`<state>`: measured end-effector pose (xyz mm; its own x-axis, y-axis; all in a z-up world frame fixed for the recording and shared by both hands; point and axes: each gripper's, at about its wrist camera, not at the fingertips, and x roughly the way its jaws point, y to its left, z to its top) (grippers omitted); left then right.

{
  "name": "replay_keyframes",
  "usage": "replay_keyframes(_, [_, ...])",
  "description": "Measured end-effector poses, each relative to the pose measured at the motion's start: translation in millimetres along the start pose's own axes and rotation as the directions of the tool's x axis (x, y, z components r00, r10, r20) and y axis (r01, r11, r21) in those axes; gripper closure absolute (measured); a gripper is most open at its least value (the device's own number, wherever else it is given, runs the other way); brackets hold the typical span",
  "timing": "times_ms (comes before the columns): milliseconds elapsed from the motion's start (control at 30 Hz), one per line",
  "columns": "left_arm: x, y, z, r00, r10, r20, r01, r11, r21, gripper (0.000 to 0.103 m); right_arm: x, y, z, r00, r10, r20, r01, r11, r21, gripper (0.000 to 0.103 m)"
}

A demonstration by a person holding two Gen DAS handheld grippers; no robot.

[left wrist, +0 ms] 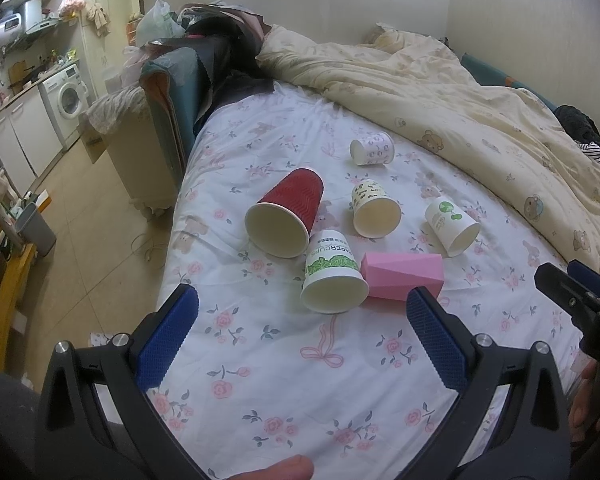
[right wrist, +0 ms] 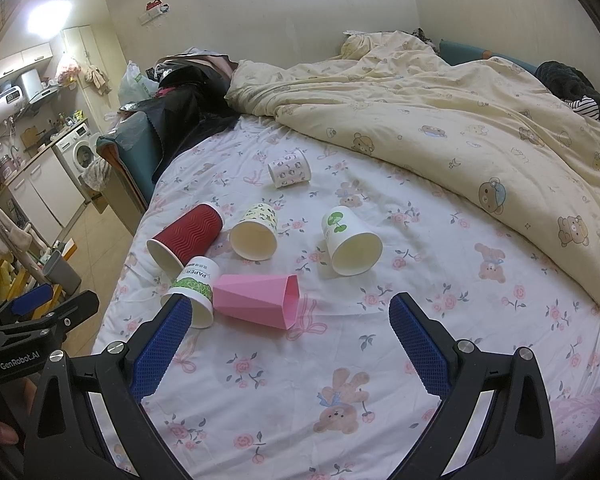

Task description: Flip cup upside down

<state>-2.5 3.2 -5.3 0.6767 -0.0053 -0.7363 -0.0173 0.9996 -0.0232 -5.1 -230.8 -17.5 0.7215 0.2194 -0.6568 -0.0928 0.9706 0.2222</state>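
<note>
Several cups lie on their sides on a floral bed sheet (left wrist: 284,376). A red ribbed cup (left wrist: 288,212) (right wrist: 186,236), a white cup with green print (left wrist: 332,276) (right wrist: 192,286), a pink faceted cup (left wrist: 402,276) (right wrist: 258,300), a yellow patterned cup (left wrist: 374,208) (right wrist: 256,230), a white cup with a green sprout (left wrist: 452,226) (right wrist: 350,240) and a small pink-printed cup (left wrist: 372,148) (right wrist: 290,168). My left gripper (left wrist: 302,306) is open and empty just before the green-print cup. My right gripper (right wrist: 290,314) is open and empty near the pink cup.
A cream bear-print duvet (left wrist: 480,100) (right wrist: 440,112) is bunched along the back and right. The bed's left edge drops to a tiled floor (left wrist: 80,216) with a bin (left wrist: 34,226). Dark clothes and bags (left wrist: 220,52) pile at the far end.
</note>
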Motion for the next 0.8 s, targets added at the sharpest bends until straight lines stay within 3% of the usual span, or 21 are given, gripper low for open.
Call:
replay_keyframes(367, [2.4,-7.5,15.4,0.999,-0.024,-0.042,0.025,0.999,0.025,0.000,2.5,-9.6,-0.2,1.000,0.002,-0.009,-0.002,0.999,0.036,0.002])
replay_keyframes(800, [41.8,-28.9,76.6,0.999,-0.028,-0.030,0.030,0.997,0.065,0.000,30.9,-45.9,51.3,0.998,-0.047,-0.038,0.049,0.996,0.068,0.002])
